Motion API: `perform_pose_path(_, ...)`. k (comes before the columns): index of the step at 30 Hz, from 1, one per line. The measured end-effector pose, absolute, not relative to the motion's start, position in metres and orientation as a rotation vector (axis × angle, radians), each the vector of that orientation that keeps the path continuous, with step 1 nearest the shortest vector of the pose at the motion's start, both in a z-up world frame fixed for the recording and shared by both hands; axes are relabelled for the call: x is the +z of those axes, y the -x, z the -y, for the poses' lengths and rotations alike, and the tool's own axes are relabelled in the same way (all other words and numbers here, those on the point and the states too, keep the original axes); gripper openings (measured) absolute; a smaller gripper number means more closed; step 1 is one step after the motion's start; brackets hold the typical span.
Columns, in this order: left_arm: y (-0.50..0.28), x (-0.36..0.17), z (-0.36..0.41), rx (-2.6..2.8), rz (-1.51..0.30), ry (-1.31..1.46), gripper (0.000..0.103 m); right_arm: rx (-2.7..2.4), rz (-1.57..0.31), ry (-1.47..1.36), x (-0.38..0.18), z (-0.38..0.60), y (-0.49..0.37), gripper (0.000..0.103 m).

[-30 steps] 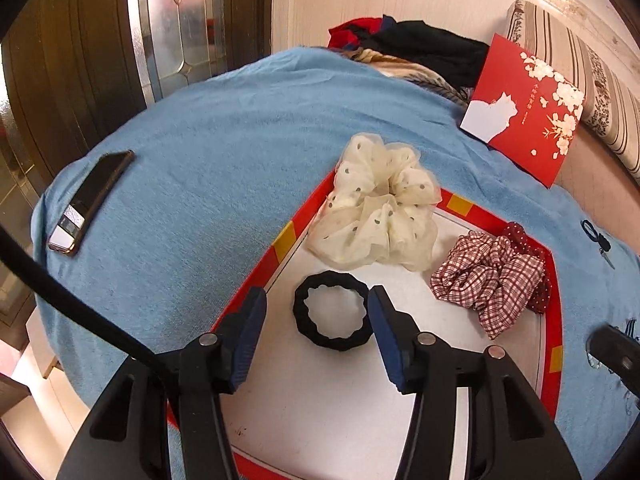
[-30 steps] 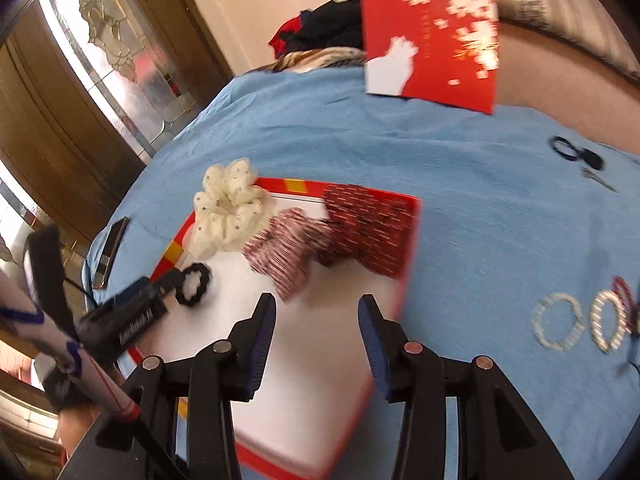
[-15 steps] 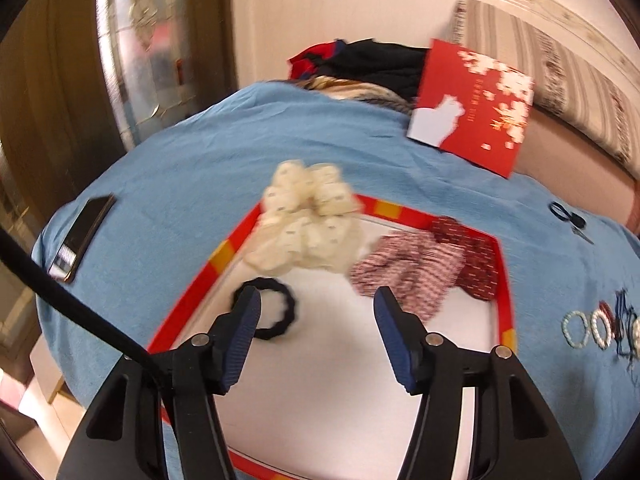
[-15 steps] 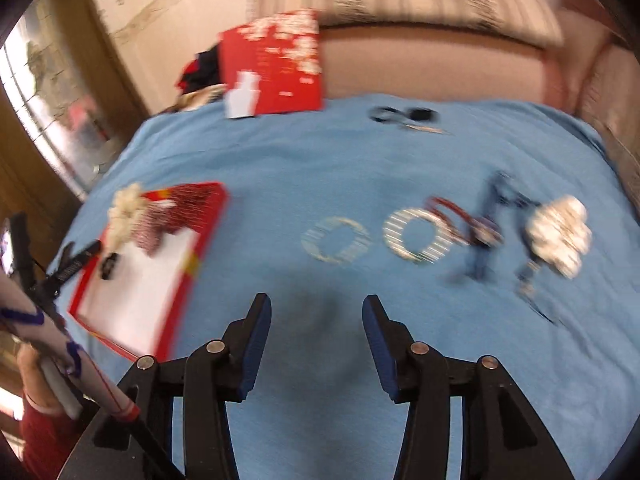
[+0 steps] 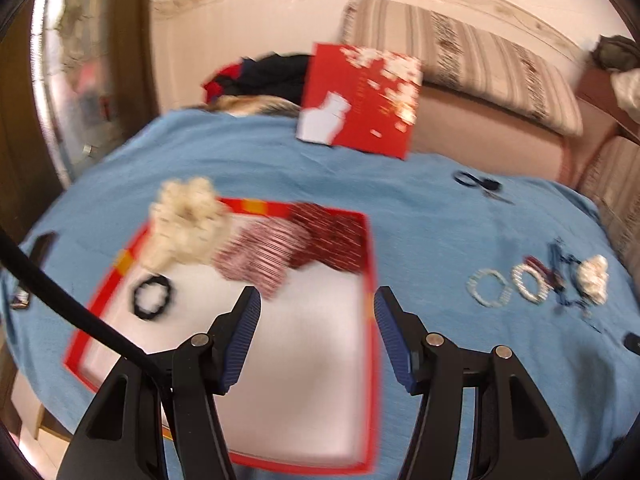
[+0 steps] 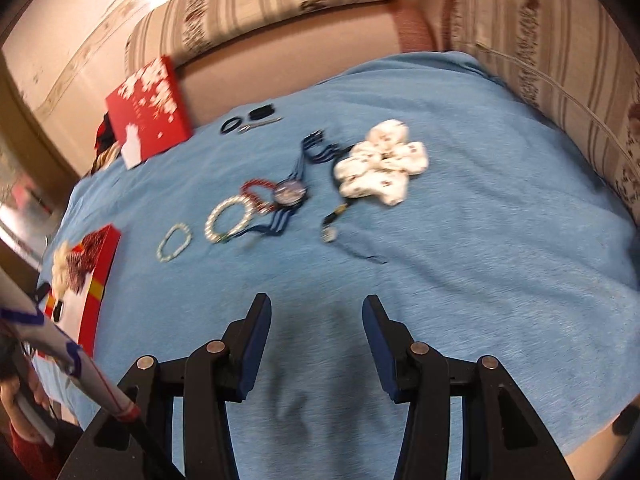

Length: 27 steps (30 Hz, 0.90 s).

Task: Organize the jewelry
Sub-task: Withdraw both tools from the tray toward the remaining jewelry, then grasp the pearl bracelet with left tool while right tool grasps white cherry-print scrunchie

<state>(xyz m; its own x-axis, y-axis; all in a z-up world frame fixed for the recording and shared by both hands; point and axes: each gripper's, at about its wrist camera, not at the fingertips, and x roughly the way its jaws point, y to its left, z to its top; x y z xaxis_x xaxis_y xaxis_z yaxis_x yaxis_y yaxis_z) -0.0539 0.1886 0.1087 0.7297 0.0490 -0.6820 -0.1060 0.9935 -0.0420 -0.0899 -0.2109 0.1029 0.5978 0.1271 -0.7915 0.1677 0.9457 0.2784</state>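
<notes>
1. The left claw (image 5: pixel 316 300) has two black plastic arms, each tipped with a dark blue ribbed pad.
2. Round silver screws sit at the joints of both arms, one pair on each side.
3. A black cable (image 5: pixel 72 312) crosses the near left corner in front of it.
4. The right claw (image 6: pixel 316 308) is built the same: black frame, blue ribbed pads, silver screws.
5. At the near left of the right wrist view is a white sleeve (image 6: pixel 48 344) with blue and red markings.

I was in a home living room: a striped sofa cushion (image 5: pixel 460 68) lay beyond my blue-covered table (image 5: pixel 420 216), a glass-panelled wooden door (image 5: pixel 80 80) at far left.
</notes>
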Motion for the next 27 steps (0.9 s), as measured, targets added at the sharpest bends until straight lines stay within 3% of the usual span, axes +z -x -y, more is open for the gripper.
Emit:
perform_pose_path(10,0.035,0.111,-0.098,-0.178,-0.828,0.073,0.058,-0.051,-0.888,-0.401,0.100,0.251,0.055,0.052)
perform_pose_path(14,0.011,0.106,-0.056,-0.264,-0.860,0.037,0.050,-0.060,-0.869,-0.430,0.097,0.267,0.031,0.052)
perform_pose_path(27,-0.096,0.045,0.036,-0.389,-1.038,-0.064,0.047,-0.020,-0.873,-0.521,0.074,0.306,-0.006,0.052)
